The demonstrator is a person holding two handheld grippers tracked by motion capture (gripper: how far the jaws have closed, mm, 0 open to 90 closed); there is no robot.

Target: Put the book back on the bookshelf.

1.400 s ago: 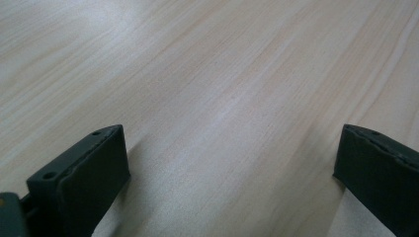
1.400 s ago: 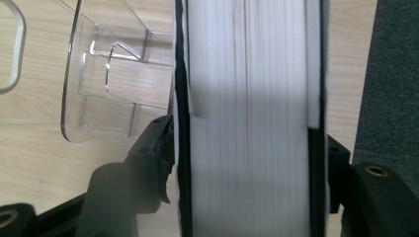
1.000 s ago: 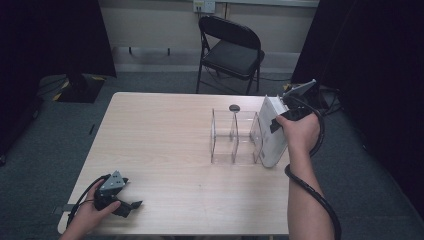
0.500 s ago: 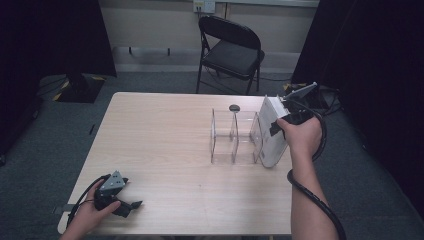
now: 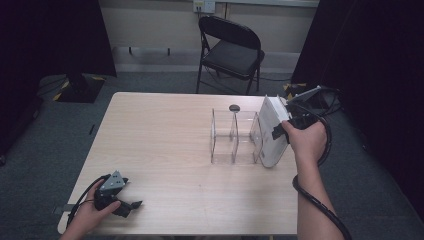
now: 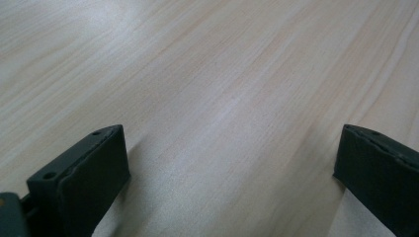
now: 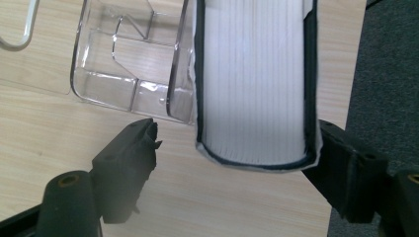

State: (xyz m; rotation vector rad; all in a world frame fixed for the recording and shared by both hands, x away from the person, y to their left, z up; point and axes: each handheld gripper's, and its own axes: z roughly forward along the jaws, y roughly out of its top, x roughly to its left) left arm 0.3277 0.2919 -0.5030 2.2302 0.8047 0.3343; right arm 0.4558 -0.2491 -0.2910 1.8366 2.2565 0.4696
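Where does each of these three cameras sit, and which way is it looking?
High view: above the person's side, looking forward and down on the table; both forearms, left gripper, right gripper.
Left gripper view: on that gripper, facing bare tabletop between open jaws.
Right gripper view: on that gripper, looking down at the book.
Shared: high and right gripper views show book and clear organizer.

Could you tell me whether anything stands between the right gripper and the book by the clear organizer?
Nothing visible does. The book stands between the right gripper's jaws, which have just been opening: one jaw is clearly off the cover. The clear organizer sits beside it.
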